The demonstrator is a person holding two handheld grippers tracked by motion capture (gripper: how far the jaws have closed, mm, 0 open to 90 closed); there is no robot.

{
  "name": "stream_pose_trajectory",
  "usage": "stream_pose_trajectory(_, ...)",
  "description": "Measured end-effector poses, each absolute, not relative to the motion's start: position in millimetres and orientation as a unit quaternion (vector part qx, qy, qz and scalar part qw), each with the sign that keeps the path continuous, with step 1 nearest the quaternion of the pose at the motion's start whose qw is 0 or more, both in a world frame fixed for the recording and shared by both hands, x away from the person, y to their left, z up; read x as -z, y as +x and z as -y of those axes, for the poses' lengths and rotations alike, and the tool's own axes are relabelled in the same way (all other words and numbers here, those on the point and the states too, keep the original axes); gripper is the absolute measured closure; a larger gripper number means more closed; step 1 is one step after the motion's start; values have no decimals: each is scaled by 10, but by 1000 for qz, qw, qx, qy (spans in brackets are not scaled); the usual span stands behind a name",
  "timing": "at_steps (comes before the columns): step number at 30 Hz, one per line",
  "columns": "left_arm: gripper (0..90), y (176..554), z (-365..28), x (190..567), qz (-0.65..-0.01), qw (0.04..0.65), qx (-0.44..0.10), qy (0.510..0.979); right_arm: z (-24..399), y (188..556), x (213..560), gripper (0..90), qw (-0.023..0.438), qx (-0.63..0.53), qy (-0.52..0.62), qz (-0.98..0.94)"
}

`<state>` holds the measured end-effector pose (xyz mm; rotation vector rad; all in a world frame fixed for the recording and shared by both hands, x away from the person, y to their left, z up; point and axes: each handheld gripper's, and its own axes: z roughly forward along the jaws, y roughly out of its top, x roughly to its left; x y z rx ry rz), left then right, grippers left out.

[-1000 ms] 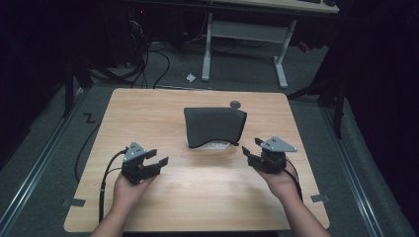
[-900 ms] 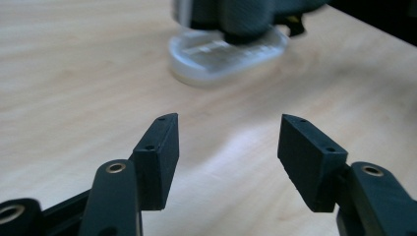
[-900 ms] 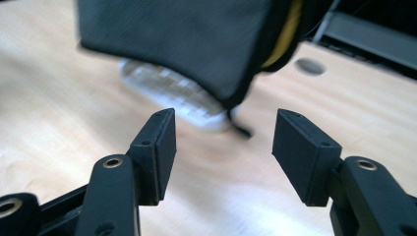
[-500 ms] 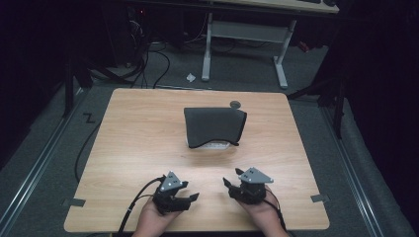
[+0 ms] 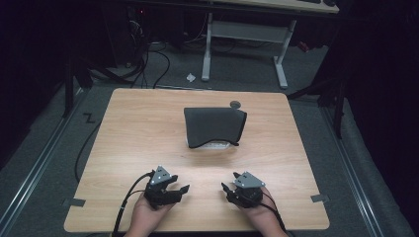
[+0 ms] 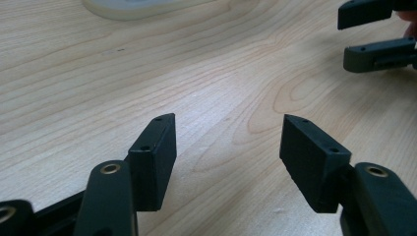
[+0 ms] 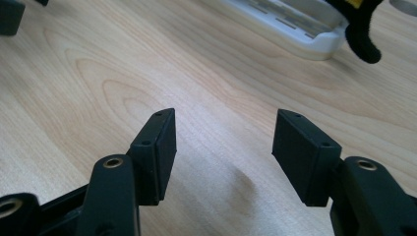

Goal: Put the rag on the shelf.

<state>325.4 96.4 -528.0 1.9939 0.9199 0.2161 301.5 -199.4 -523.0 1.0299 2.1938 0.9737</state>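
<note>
Resting near the front edge of the pale wooden surface point(image 5: 148, 128), the left tongs point(image 5: 179, 189) and right tongs point(image 5: 228, 189) have drawn back from beside the dark folded cloth point(image 5: 213, 126) and closer together, jaws apart and empty. That suggests a pause or a finished step. The cloth lies well ahead of both, draped over a white plastic tray point(image 7: 290, 22). Open wood lies between; the near edge sits just behind.

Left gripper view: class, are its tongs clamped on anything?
No: the left tongs stand apart with just bare wooden table between them.
</note>
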Motion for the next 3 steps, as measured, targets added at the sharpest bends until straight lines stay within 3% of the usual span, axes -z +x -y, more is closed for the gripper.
stream_pose_trajectory(3, 391, 3235, -938, 5282, -365, 450, -92, 810, 2009, 3023, 5226, 426, 263, -361, 382, -809)
